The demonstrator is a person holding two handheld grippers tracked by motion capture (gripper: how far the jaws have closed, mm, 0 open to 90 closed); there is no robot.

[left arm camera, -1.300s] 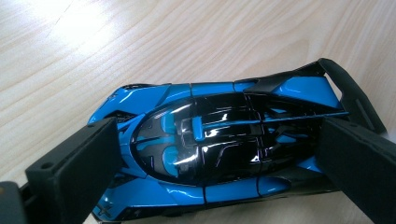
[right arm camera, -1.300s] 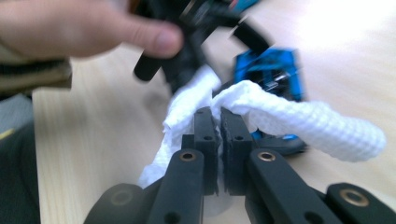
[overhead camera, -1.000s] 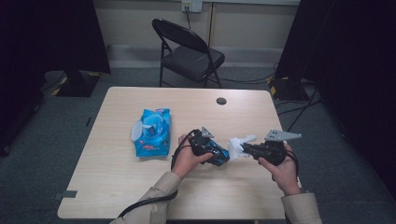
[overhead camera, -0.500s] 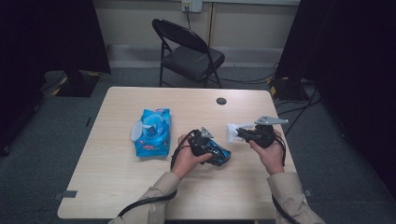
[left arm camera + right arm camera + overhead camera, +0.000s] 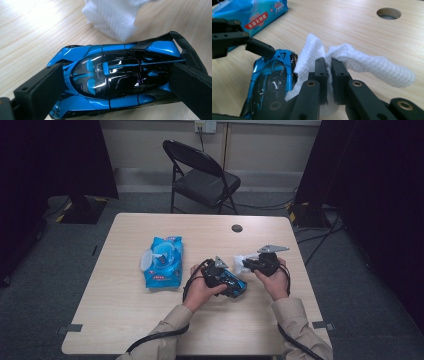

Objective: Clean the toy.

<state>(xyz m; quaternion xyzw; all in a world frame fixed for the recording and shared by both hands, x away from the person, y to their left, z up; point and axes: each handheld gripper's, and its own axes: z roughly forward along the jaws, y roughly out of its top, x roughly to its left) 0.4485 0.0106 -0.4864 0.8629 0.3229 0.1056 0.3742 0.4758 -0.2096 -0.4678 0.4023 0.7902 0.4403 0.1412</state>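
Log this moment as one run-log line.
left tool: shut on blue toy car | right tool: shut on white wipe, beside car | wipes pack: on table, lid open

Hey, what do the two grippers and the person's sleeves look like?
Each hand-held gripper, left and right, is black with blocky jaws on linkages with round pivot holes. A grey three-cornered plate tops each. A black cable trails from each. The sleeves are tan.

Wipe pack (image 5: 164, 261) blocks table's (image 5: 125, 320) left; front & far side open.
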